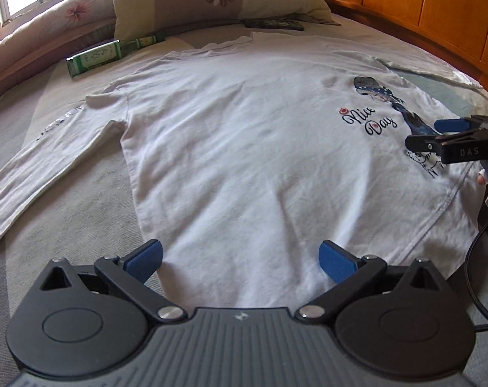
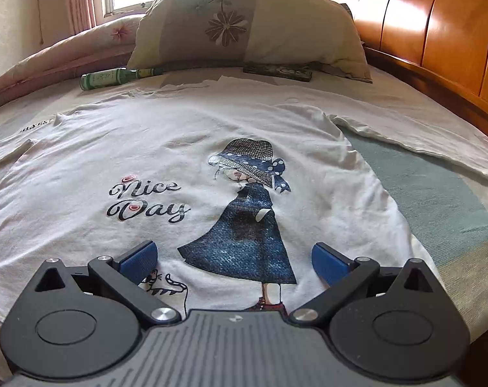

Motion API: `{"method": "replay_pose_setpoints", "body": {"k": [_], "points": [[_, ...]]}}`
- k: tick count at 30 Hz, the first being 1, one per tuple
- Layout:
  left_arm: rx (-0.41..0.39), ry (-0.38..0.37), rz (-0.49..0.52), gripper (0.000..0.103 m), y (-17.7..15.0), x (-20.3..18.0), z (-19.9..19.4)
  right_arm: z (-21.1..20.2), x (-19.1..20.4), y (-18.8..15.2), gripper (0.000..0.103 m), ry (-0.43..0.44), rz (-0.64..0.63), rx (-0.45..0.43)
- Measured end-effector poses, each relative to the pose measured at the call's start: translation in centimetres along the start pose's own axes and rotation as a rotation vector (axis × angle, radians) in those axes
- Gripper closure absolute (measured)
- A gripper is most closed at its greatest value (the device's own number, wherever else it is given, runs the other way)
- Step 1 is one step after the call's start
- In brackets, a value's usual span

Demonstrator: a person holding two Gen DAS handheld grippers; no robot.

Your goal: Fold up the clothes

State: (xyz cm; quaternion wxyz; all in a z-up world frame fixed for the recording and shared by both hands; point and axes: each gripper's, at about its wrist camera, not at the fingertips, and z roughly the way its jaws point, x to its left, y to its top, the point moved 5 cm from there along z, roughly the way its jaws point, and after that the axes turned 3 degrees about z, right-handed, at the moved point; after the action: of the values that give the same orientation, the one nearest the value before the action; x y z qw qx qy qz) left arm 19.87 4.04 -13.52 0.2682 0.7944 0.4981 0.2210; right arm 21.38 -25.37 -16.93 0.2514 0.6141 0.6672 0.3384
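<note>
Bedroom with a window, wooden headboard (image 2: 437, 32) and a floral pillow (image 2: 244, 29) on the bed (image 2: 437, 200). My white long-sleeve shirt (image 2: 82, 167) lies flat, collar toward the pillow, hem toward me. My left gripper (image 1: 240, 258) and right gripper (image 2: 232, 259) hover over the hem, both wide open, holding nothing.

Your shirt (image 2: 211, 129): matt white cloth, soft creases. Headboard (image 2: 437, 25) at 2 o'clock: glossy varnished wood. Your gripper pads (image 1: 145, 259): ribbed blue plastic; arms matt black.

low, close wrist views sharing the shirt (image 1: 244, 148)
</note>
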Motion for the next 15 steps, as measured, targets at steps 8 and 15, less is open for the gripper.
{"method": "replay_pose_setpoints", "body": {"k": [8, 15], "points": [[-0.015, -0.055, 0.072, 0.001, 1.7, -2.6, 1.8, -0.1, 0.1, 0.1, 0.000, -0.008, -0.005, 0.021], [-0.074, -0.034, -0.076, 0.001, 2.8, -1.1, 1.1, -1.3, -1.5, 1.4, 0.000, 0.113, -0.022, 0.108]]}}
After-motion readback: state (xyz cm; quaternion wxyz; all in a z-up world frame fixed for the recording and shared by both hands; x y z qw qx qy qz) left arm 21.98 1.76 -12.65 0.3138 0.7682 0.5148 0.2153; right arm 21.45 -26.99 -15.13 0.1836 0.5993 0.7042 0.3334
